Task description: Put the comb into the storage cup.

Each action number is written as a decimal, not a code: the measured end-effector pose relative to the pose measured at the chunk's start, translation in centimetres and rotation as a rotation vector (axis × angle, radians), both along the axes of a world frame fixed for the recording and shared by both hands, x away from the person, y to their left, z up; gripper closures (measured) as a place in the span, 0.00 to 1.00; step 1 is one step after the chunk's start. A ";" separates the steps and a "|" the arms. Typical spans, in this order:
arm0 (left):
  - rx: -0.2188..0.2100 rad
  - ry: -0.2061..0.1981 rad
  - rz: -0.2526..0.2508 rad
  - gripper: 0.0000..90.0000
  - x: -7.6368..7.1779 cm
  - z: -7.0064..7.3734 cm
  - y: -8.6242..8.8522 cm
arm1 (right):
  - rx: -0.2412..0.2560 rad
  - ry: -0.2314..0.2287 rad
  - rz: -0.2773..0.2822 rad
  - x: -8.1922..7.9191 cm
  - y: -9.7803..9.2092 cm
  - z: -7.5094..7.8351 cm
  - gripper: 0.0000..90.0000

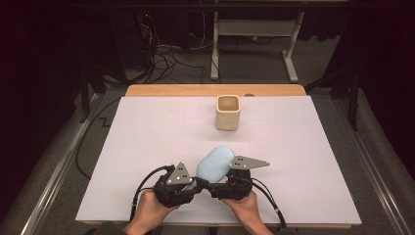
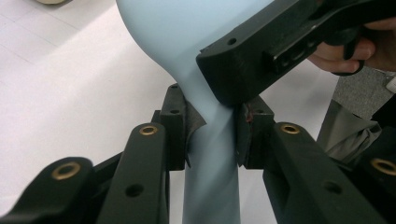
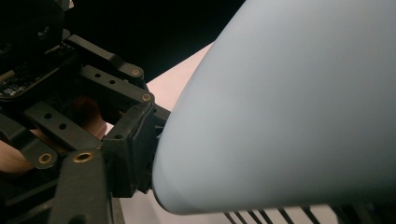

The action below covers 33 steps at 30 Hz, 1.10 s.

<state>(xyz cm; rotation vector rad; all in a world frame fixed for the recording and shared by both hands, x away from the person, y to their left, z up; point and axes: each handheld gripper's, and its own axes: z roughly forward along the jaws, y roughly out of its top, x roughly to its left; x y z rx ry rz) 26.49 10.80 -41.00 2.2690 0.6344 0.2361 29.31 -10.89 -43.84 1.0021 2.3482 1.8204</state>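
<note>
A person's two hands come in at the near edge of the white surface [image 1: 147, 132], each working a set of black tongs, and both meet on one pale blue thing [image 1: 215, 164]. It has a rounded, bulging head that points away toward the far side and a narrow neck at the near end. It lies near the front middle of the surface, between the two hands.

The left tongs [image 1: 192, 185] are clenched on the neck: in the left gripper view the two jaws press it from either side, pads flat against the blue [image 2: 212, 154], with the wide head rising beyond them. The right tongs [image 1: 221, 182] sit just beside, on the right of the blue thing; from the left gripper view their black body [image 2: 261, 60] crosses over the head and touches it, with fingers [image 2: 341, 56] wrapped on the handle behind. In the right gripper view the blue head [image 3: 289, 107] looms very close and hides most of those jaws, so I cannot tell whether they grip it or only lie against it.

A grey three-cornered plate [image 1: 249, 162] on the right tongs points off to the right.

Well apart, toward the far middle of the surface, a cream square cup [image 1: 228, 112] stands upright, open at the top.
</note>
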 end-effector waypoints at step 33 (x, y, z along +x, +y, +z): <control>-0.057 0.020 0.003 0.63 0.3 -0.1 0.8 | -0.028 0.083 0.068 0.5 -0.3 1.7 0.62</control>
